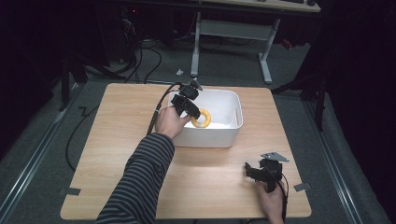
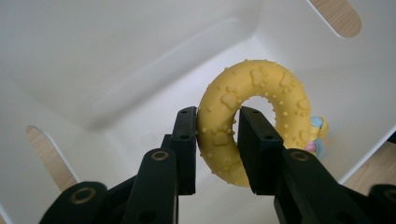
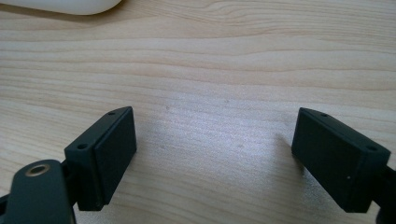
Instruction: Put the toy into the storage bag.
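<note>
Left gripper (image 2: 217, 133) has its fingers clamped on the yellow ring toy (image 2: 254, 116), held inside the white bin (image 1: 232, 122). Right gripper (image 3: 215, 154) idles on the counter (image 3: 224, 65), fingers spread, empty. Grasp looks done; release or lift-out remains.

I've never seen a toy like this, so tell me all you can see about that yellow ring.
The yellow ring looks like soft rubber, dotted with small bumps and raised paw prints. It is held on edge inside the white bin, its band clamped between the jaws of the left hand-held gripper. A small pastel-coloured thing lies just behind it.
</note>
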A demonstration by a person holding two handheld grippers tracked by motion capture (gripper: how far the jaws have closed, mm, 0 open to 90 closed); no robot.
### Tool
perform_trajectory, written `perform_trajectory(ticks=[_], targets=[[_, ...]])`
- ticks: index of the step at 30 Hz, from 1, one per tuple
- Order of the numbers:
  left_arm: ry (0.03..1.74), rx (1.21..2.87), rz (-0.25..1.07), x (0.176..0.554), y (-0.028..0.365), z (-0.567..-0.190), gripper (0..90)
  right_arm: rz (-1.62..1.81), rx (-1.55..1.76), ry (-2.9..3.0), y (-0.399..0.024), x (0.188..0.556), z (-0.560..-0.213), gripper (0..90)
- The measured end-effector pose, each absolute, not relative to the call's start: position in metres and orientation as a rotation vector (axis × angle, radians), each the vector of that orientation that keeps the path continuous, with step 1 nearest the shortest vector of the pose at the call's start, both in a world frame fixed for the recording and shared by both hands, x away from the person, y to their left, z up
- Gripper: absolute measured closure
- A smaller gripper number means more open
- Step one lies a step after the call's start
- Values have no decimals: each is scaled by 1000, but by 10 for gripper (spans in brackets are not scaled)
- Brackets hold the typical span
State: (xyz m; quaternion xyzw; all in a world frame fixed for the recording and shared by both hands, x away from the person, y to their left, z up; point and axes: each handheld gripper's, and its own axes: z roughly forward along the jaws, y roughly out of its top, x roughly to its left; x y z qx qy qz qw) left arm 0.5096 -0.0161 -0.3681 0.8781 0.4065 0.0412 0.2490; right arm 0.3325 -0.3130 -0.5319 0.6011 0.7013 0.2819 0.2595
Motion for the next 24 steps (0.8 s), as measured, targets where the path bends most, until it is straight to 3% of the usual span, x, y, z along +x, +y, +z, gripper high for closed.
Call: perform_trajectory(ticks=[15, 24], targets=[[1105, 2399, 85, 506, -14, -374, 676, 761, 1638, 1899, -313, 332, -532, 137], [1104, 2361, 117, 501, -7, -367, 521, 763, 1634, 1900, -313, 332, -532, 137]])
